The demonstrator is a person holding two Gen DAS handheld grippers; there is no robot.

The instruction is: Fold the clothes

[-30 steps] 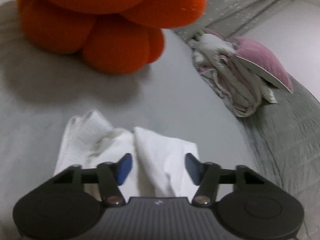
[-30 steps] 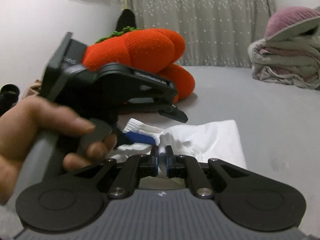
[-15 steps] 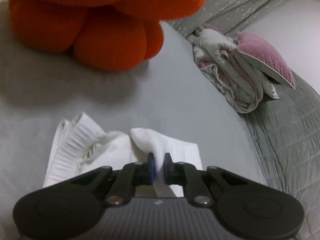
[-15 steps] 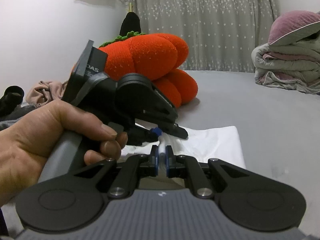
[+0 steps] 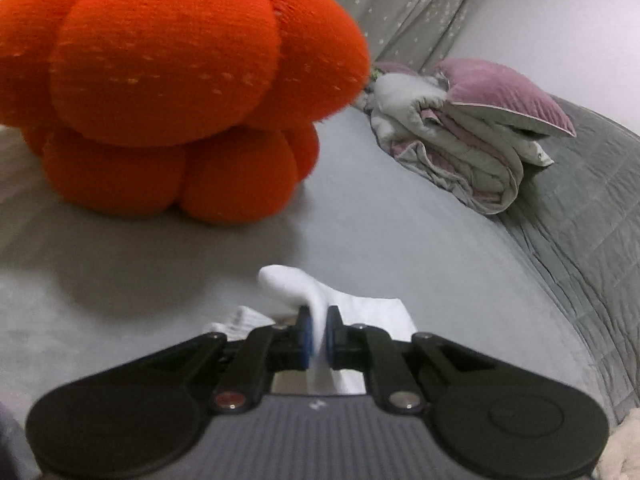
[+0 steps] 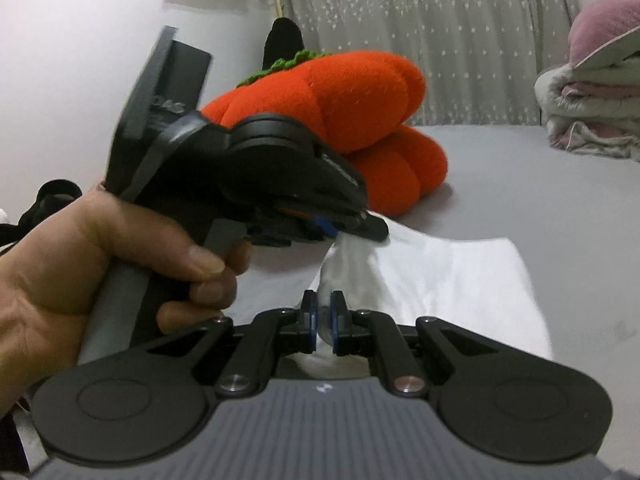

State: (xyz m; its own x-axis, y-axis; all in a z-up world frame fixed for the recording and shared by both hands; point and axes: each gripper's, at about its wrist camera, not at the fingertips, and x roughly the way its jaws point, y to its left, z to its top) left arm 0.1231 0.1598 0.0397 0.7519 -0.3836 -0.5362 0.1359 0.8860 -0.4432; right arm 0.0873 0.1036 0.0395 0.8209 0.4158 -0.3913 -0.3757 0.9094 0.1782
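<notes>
Left tool (image 5: 316,330): jaws nearly together, blue pads clamped on a raised fold of the white garment (image 5: 372,312).
Right tool (image 6: 324,322): jaws nearly together, pads pinching an edge of the same white garment (image 6: 440,276).
Left hand (image 6: 100,264): wrapped round the left tool's handle, seen in the right wrist view, just left of the right tool.
Garment position: partly flat on the grey bed (image 5: 360,208), lifted to a peak where the two tools grip it close together.
Surroundings: orange plush pumpkin (image 5: 172,92) behind the garment, apart from it; folded quilt (image 5: 452,152) with a pink pillow (image 5: 504,92) on top, further right.
</notes>
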